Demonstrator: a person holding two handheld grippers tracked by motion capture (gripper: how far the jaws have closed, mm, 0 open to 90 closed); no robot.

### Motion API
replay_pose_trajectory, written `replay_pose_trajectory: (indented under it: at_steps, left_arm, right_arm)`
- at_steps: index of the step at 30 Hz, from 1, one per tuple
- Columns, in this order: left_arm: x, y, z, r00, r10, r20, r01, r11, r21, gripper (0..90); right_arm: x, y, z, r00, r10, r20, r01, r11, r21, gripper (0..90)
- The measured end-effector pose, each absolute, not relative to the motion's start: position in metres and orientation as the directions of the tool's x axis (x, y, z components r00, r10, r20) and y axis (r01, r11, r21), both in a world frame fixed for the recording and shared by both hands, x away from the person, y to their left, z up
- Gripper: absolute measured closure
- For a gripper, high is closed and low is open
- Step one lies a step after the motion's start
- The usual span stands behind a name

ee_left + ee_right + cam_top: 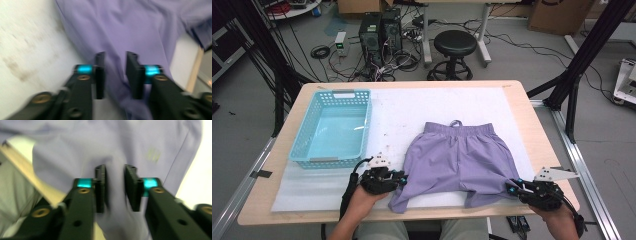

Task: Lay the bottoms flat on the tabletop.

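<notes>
A pair of lilac shorts (457, 160) lies flat on the white mat, waistband away from me and leg hems toward the table's front edge. My left gripper (403, 178) sits at the left leg hem. In the left gripper view the jaws (114, 56) stand apart, with lilac cloth (125, 25) running through the gap and no pad pressing on it. My right gripper (511, 186) is at the right leg hem. The right gripper view shows the jaws (114, 170) parted over the fabric (100, 142), which lies loose between them.
A light blue plastic basket (367, 120) stands on the mat at the left, with nothing in it. The wooden table's front edge (437, 214) runs just behind the hems. Beyond the table stand a black stool (455, 45) and computer towers (379, 30).
</notes>
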State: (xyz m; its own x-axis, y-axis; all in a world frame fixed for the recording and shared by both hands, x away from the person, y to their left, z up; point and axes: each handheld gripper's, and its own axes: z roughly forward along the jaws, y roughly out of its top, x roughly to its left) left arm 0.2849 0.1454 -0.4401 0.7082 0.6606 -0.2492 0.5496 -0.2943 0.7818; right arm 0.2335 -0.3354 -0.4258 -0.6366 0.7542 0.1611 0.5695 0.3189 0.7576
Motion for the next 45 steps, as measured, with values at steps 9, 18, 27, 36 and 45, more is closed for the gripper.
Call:
replay_pose_trajectory:
  at_steps: [9, 18, 27, 36, 45]
  left_arm:
    - [0.328, 0.124, -0.417, 0.682, 0.697, -0.221, 0.476, -0.194, 0.858, 46.0]
    - [0.379, 0.11, -0.415, 0.655, 0.723, -0.22, 0.464, -0.155, 0.872, 42.4]
    - [0.413, 0.098, -0.429, 0.631, 0.746, -0.211, 0.509, -0.194, 0.838, 43.6]
    - [0.423, 0.083, -0.45, 0.63, 0.762, -0.149, 0.558, -0.312, 0.769, 50.4]
    - [0.429, 0.091, -0.446, 0.612, 0.774, -0.165, 0.556, -0.273, 0.785, 87.6]
  right_arm:
    - [0.281, -0.323, -0.401, -0.577, 0.807, 0.127, 0.516, 0.24, 0.822, 44.6]
    - [0.356, -0.315, -0.405, -0.524, 0.845, 0.108, 0.551, 0.239, 0.8, 49.6]
    - [0.397, -0.314, -0.402, -0.537, 0.84, 0.077, 0.566, 0.291, 0.771, 52.4]
    - [0.425, -0.314, -0.426, -0.511, 0.855, 0.092, 0.652, 0.315, 0.69, 51.2]
    - [0.438, -0.303, -0.431, -0.517, 0.856, 0.026, 0.688, 0.398, 0.607, 87.0]
